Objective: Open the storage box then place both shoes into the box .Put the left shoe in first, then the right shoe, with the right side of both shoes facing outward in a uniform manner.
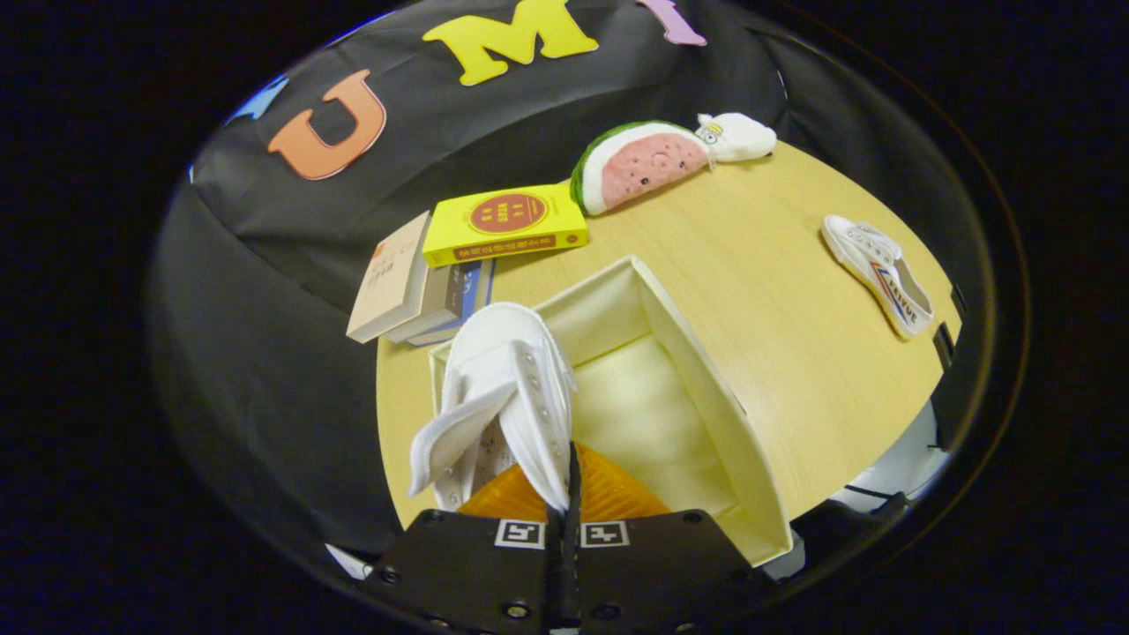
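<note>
My gripper (570, 481) is shut on a white canvas shoe (503, 388), pinching its side wall by the eyelets. The orange insole shows just above the fingers and the tongue flops out to the left. The shoe hangs over the left part of the open cream storage box (706, 388), whose bare inner floor lies just ahead of the fingers. A second white shoe (878, 273) with red and blue side stripes lies on its side on the wooden table (776, 291), far off to the right beyond the box.
Beyond the box stand a yellow book (504, 225) on a stack of books (414, 291). A watermelon-slice plush (639, 163) and a small white plush (736, 137) lie at the table's far edge, against the black cloth wall.
</note>
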`<act>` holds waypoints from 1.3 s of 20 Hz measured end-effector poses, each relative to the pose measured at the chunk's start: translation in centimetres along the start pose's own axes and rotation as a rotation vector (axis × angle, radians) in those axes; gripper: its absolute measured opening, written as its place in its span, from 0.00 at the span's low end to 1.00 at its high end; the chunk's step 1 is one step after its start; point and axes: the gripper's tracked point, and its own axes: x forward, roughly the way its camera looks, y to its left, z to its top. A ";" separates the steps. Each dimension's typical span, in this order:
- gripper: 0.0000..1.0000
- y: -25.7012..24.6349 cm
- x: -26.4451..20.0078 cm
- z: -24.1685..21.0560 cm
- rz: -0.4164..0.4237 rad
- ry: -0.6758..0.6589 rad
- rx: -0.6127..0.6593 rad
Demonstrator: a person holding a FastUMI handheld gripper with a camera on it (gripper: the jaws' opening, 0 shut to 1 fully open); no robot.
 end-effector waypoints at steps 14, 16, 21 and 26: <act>0.00 -1.0 2.3 -3.3 0.004 0.043 -0.004; 0.03 -0.9 2.7 -3.3 0.008 0.045 -0.006; 0.71 0.3 3.2 -4.0 0.048 0.064 -0.097; 0.95 0.6 0.4 -2.3 0.080 -0.040 -0.224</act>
